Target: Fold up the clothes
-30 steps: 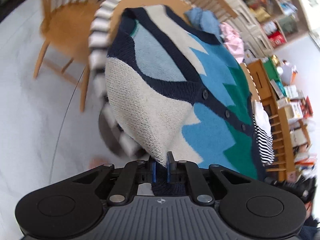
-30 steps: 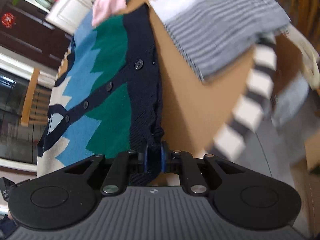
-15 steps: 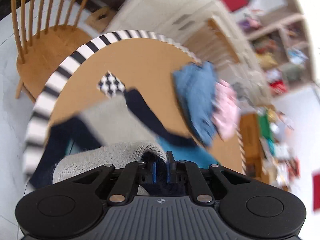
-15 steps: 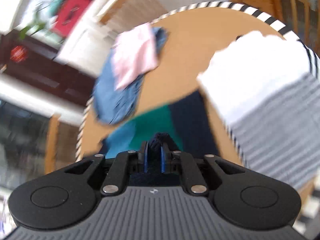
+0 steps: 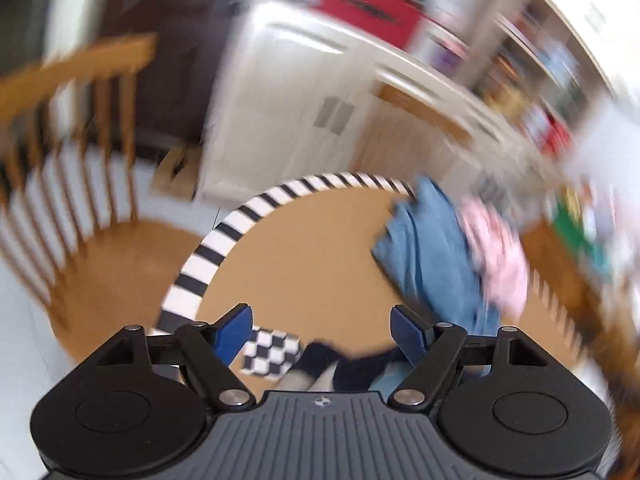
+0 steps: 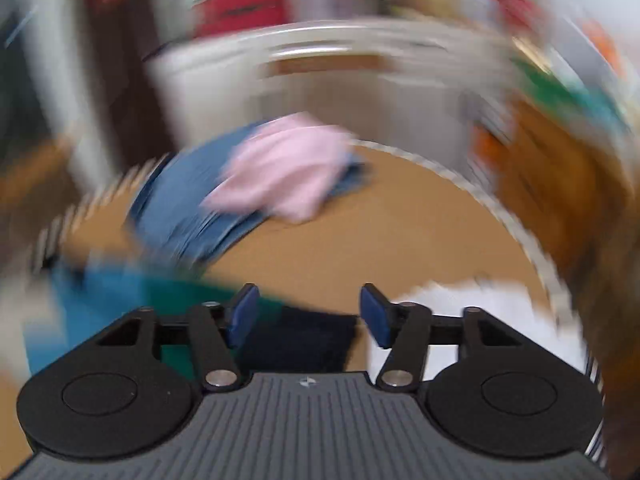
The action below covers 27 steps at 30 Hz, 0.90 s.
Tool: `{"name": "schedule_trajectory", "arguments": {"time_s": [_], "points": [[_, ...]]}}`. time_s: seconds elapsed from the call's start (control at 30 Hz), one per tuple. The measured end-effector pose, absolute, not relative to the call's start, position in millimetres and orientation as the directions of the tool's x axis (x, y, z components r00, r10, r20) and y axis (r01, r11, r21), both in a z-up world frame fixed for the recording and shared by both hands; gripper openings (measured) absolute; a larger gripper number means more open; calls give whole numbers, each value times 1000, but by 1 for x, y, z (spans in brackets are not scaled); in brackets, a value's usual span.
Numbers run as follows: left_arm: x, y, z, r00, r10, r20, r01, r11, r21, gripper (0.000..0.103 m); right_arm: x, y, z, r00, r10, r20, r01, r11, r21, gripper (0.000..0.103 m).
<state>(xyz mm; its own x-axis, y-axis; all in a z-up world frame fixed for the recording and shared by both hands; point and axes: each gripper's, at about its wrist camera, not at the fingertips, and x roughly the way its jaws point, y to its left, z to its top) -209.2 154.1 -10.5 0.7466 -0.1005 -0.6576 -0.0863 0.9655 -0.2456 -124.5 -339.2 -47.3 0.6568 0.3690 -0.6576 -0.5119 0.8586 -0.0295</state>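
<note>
So the biggest thing here is the round brown table with the black-and-white striped rim [image 5: 208,256], and it's got laundry all over it. Closest to the person is the knitted cardigan in navy, teal, blue and cream [image 6: 298,340]. It's lying on the table right under both claws, and only a bunched bit of it shows in each view, so I honestly can't tell how neat the fold is. At the far side there's a folded blue garment [image 5: 432,256] with a folded pink garment [image 6: 286,172] sitting on top of it, so I'd guess those two are already done. A white and grey-striped piece of clothing [image 6: 480,320] is just beside the cardigan on the right, and whether it's folded I can't say. A small black-and-white checkered marker [image 5: 272,352] sits on the tabletop near the left claw. The left gripper [image 5: 322,330] is opening its jaws, with nothing pinched and the cardigan edge loose below. Same with the right gripper [image 6: 306,316], jaws spreading and navy knit lying between them but not clamped. Looks like the cardigan is being let go, with probably more folds still to come. Everything's pretty blurry though.
</note>
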Motion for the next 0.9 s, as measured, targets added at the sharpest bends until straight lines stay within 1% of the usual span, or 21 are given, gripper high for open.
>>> {"name": "schedule_trajectory", "arguments": {"time_s": [0.07,0.13,0.17,0.23,0.27,0.37,0.43,0.47,0.5,0.57,0.63,0.7,0.77,0.83,0.87,0.9], "points": [[-224,119,-21,724,-108,-682,95,994,-56,74,-134,-314,-59,633,360,-686,-607,781,-150,62],[-239,82,-40,705,-76,-705,262,952,159,73,-136,-297,-72,627,337,-703,-647,728,-228,61],[-243,71,-49,711,-55,-701,311,918,244,72,-135,-291,-77,628,327,-706,-655,712,-253,61],[-250,53,-67,734,-18,-679,380,840,388,72,-131,-281,-84,635,306,-710,-659,694,-290,58],[-251,47,-72,745,-11,-667,399,809,432,72,-132,-281,-84,634,300,-713,-663,686,-301,56],[-252,40,-78,772,-1,-635,422,748,512,72,-130,-277,-87,617,302,-726,-679,672,-297,53],[-246,40,-83,767,14,-641,439,718,541,69,-127,-277,-86,608,316,-729,-679,682,-271,53],[-243,40,-85,764,22,-645,447,704,552,60,-127,-278,-85,607,318,-728,-673,693,-259,53],[-240,40,-87,760,30,-650,454,690,564,49,-125,-279,-83,608,321,-726,-666,704,-246,53],[-230,49,-83,748,42,-662,444,710,547,41,-124,-285,-78,601,331,-728,-658,721,-216,53],[-225,52,-84,730,52,-681,460,700,547,36,-123,-286,-77,591,341,-731,-660,726,-195,53],[-225,50,-90,701,53,-711,515,651,557,30,-122,-287,-78,578,346,-739,-669,719,-187,53],[-231,44,-93,680,25,-732,582,588,561,30,-125,-285,-80,576,348,-740,-689,693,-210,53],[-235,37,-98,670,13,-742,625,530,573,30,-125,-283,-84,576,343,-742,-709,661,-245,49],[-232,38,-102,661,13,-750,632,528,567,26,-124,-281,-87,571,338,-748,-720,643,-259,47],[-227,40,-106,651,16,-759,634,539,554,21,-123,-278,-90,565,332,-755,-732,623,-274,43]]}}
